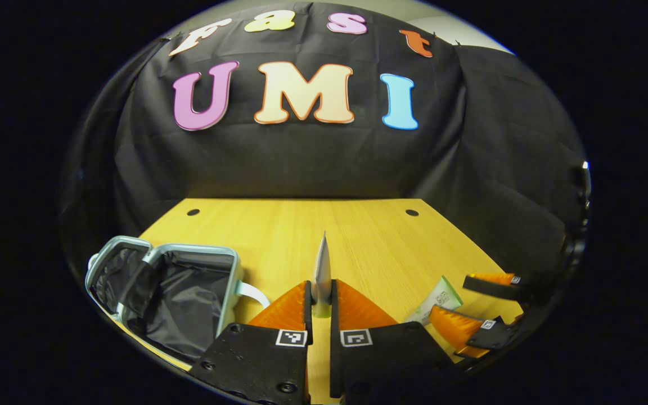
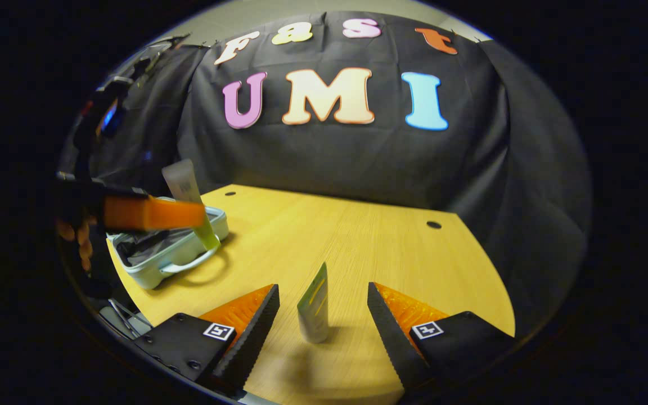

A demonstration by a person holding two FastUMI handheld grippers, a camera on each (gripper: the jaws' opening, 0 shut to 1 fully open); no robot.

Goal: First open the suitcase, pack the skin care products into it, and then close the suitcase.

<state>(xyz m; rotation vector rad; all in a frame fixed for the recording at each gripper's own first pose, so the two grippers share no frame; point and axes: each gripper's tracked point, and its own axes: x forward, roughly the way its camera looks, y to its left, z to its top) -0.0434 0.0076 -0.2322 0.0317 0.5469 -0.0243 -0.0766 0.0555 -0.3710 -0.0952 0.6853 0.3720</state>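
Left gripper (image 1: 320, 306) has both fingers clamped on a silver tube (image 1: 322, 270), seen edge-on, standing upright between the pads with its crimped end up and cap end down. In the right gripper view the same gripper (image 2: 186, 215) shows far left, held by a hand (image 2: 73, 239), and the tube (image 2: 189, 202) sits in it tilted, clear upper part, green lower end hanging just above the near rim of the suitcase (image 2: 161, 253). Suitcase (image 1: 166, 292) is pale blue-grey, lying open on the wooden table (image 1: 358, 242), black lining visible, white handle facing the table middle; nothing can be made out inside it. Right gripper (image 2: 322, 306) has its fingers wide apart, touching nothing. Between them, a second tube (image 2: 314, 309), white-green, stands on its cap on the table, apart from both fingers. In the left gripper view that second tube (image 1: 439, 301) shows low right, just beside the right gripper (image 1: 484, 306), whose fingers are spread on either side of it. The two tubes are well apart; the suitcase is at the table's left side, the standing tube nearer the front edge.
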